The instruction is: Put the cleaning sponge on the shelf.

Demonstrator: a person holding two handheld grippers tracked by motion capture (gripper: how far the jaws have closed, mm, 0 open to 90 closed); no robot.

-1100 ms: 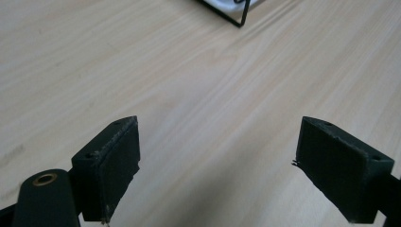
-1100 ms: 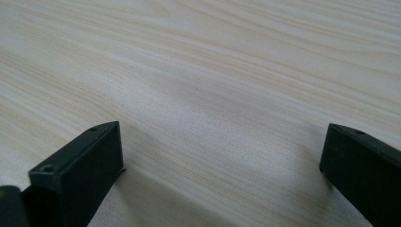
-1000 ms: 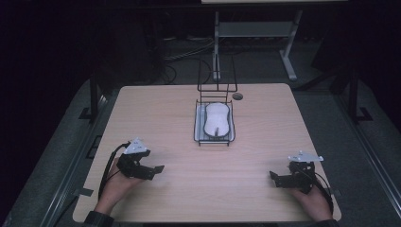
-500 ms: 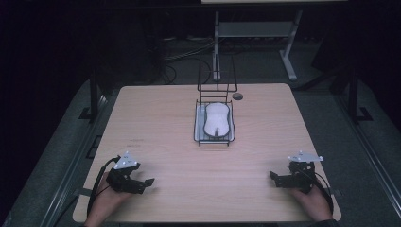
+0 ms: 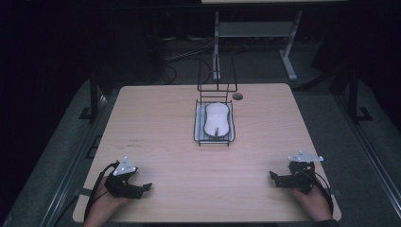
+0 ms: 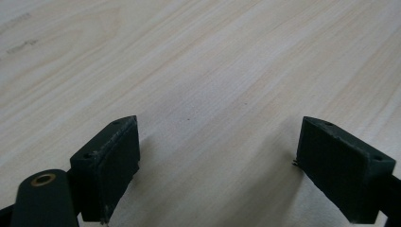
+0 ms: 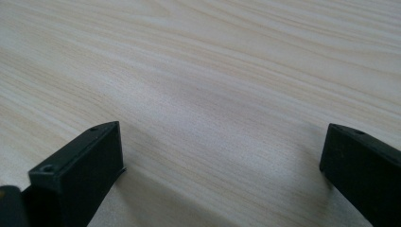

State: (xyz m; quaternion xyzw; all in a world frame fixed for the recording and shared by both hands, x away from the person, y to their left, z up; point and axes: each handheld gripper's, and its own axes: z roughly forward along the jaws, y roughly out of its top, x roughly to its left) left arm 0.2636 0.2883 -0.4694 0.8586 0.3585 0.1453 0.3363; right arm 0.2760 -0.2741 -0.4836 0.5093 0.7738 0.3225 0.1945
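meanwhile both claws, left claw [image 5: 142, 187] and right claw [image 5: 275, 178], gape over bare wooden table [image 5: 161, 123].

Right gripper [image 7: 222, 156]: jaws spread wide, nothing between them
Left-hand jaw: black block at 8 o'clock, low over the wood
Right-hand jaw: black block at 4 o'clock, cut by the edge
Table [image 7: 213, 71]: pale wood, grain running 10 to 4 o'clock
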